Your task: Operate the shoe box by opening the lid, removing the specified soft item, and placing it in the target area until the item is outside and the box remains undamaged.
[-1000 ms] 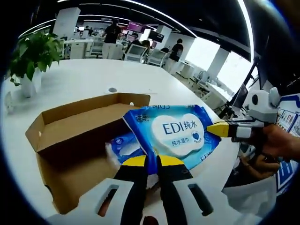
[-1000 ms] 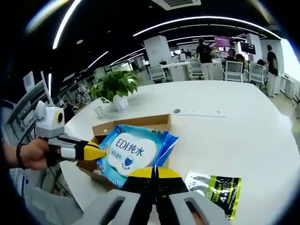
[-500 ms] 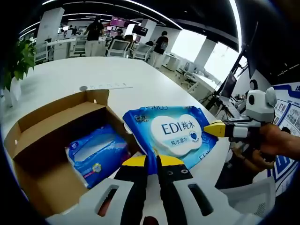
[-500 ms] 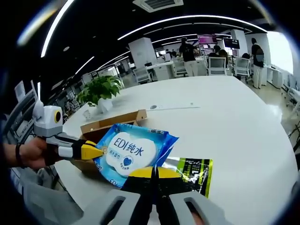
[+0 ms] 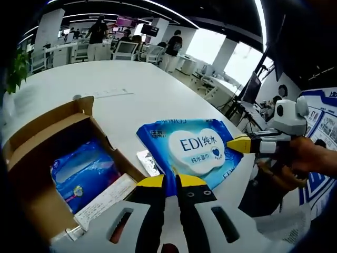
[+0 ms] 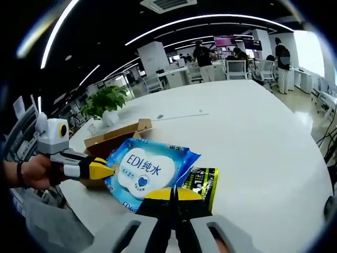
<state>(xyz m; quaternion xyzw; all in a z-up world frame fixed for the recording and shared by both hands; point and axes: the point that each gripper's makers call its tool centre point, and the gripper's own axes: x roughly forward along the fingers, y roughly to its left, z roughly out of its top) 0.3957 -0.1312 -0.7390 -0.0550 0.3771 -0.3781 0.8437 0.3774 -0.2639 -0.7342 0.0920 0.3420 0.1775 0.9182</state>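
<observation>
A blue wet-wipes pack [image 5: 192,150] with a white "EDI" label hangs above the white table, held at two opposite edges. My left gripper [image 5: 171,182] is shut on its near edge. My right gripper [image 5: 237,144] comes in from the right and is shut on the other edge. In the right gripper view the same pack [image 6: 145,169] sits between my right gripper [image 6: 172,194] and my left gripper [image 6: 105,170]. The open cardboard shoe box [image 5: 50,134] lies to the left, with a second blue soft pack [image 5: 79,171] inside. The box [image 6: 118,134] is behind the held pack.
A black and green packet [image 6: 202,182] lies on the table [image 6: 253,132] under the pack's edge. A white paper slip [image 5: 105,197] rests at the box's near corner. A potted plant [image 6: 105,100] stands beyond the box. People and chairs are far behind the table.
Both grippers have carried the wipes pack sideways off the box and over the bare table. The box's inside with the second blue pack has come into sight. Both stayed shut.
</observation>
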